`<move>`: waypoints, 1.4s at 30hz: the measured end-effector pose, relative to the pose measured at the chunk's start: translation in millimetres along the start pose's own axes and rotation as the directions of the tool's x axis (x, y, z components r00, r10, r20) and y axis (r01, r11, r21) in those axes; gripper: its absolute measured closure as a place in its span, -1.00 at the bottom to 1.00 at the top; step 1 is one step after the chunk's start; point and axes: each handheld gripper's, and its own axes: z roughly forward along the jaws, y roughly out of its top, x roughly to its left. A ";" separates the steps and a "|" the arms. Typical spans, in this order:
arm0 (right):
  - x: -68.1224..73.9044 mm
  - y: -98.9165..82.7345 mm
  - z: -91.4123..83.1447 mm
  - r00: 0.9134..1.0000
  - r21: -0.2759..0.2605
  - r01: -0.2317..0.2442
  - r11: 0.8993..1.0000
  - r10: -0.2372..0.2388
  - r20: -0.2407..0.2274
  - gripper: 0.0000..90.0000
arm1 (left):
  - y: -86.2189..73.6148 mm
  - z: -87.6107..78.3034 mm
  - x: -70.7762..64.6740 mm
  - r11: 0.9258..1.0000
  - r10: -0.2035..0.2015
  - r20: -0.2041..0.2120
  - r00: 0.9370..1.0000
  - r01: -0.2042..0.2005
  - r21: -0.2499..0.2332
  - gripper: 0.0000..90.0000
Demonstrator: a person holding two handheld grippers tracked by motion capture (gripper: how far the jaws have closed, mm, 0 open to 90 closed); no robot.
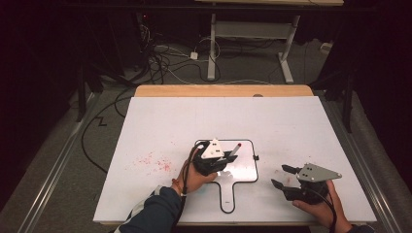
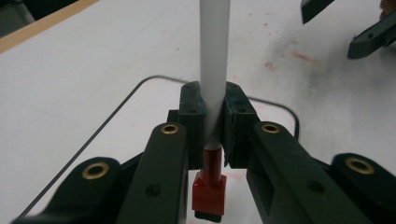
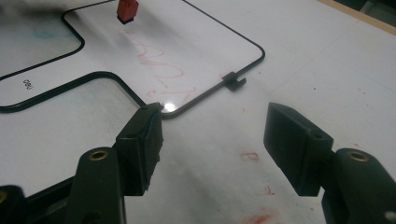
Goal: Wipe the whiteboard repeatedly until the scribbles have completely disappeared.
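Observation:
A small whiteboard with a black rim and a handle lies on the white table near its front edge. My left gripper hovers over the board, shut on a white marker. The marker's red square end points down at the board's surface. Faint red writing shows on the board. My right gripper stands open just right of the board's corner, with nothing between its jaws.
Red smears mark the table left of the board, and more lie under my right gripper. A wooden strip edges the table's far side. Cables and desk legs stand on the floor beyond.

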 end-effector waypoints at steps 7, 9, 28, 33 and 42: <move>0.2 -0.4 -1.2 1.000 0.003 0.005 1.000 -0.005 0.004 -0.15 | 18.6 36.9 -14.1 0.999 0.025 0.072 0.997 -0.026 0.019 0.74; 0.1 -0.6 -1.3 1.000 0.003 0.005 1.000 -0.005 0.003 -0.15 | 24.6 45.6 -18.2 0.999 0.041 0.084 0.996 -0.044 0.027 0.74; 0.1 -0.7 -2.3 1.000 0.000 0.015 1.000 -0.015 0.001 -0.15 | 20.6 58.4 -8.3 0.997 0.004 0.074 0.997 -0.010 0.080 0.74; 0.3 -0.6 -2.0 1.000 0.001 0.011 1.000 -0.011 0.002 -0.15 | 5.2 37.0 -8.2 0.998 0.017 0.049 0.999 -0.020 0.059 0.74; 3.5 1.2 0.9 1.000 0.010 0.025 1.000 -0.025 0.011 -0.15 | -20.0 0.4 6.3 0.999 -0.031 0.002 1.000 0.030 0.041 0.75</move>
